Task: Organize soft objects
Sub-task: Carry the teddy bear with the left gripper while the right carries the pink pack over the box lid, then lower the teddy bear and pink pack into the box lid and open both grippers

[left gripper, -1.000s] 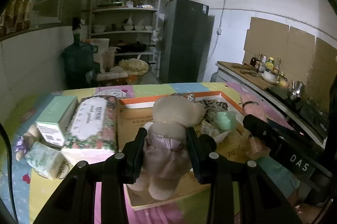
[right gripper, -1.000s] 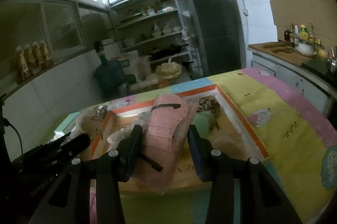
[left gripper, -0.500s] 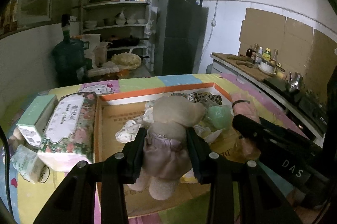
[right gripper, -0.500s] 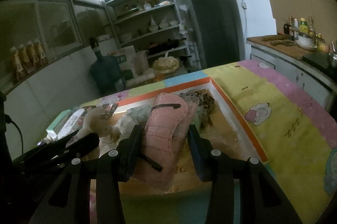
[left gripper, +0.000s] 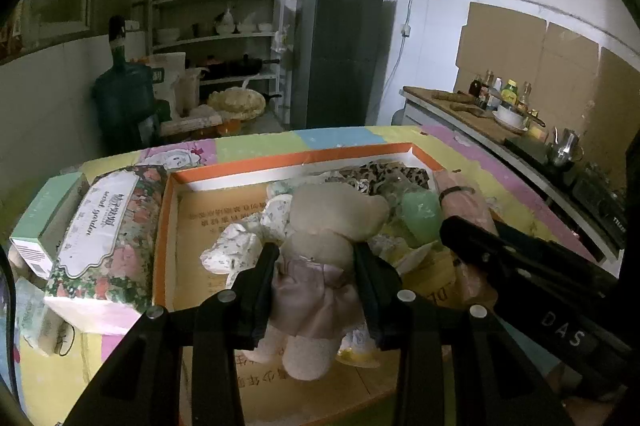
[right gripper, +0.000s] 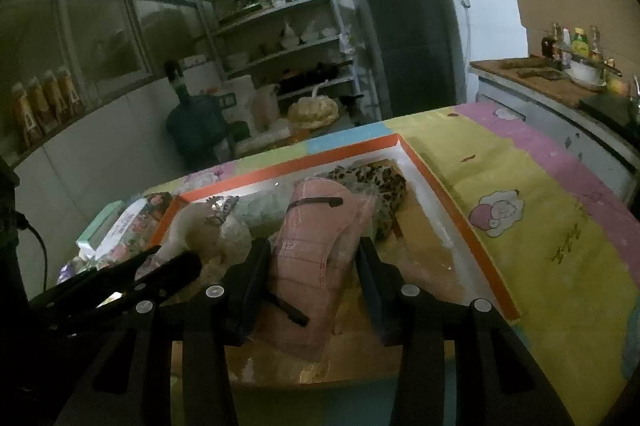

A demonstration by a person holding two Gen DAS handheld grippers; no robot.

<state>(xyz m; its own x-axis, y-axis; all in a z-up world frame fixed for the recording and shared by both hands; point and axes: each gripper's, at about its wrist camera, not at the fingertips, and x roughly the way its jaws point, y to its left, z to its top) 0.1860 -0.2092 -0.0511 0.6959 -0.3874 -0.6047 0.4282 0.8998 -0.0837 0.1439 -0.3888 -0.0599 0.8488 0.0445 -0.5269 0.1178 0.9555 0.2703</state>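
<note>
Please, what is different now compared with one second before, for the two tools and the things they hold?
Both tools moved forward over the orange-edged box: the box and the floral tissue pack look nearer in both views. Nothing was taken or released. The left tool still grips the teddy bear, and the right tool still grips the pink pouch. The leopard cloth stayed in the box.

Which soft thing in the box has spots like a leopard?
The leopard-print cloth in the box's far right corner; the pink pouch beside it is plain.
</note>
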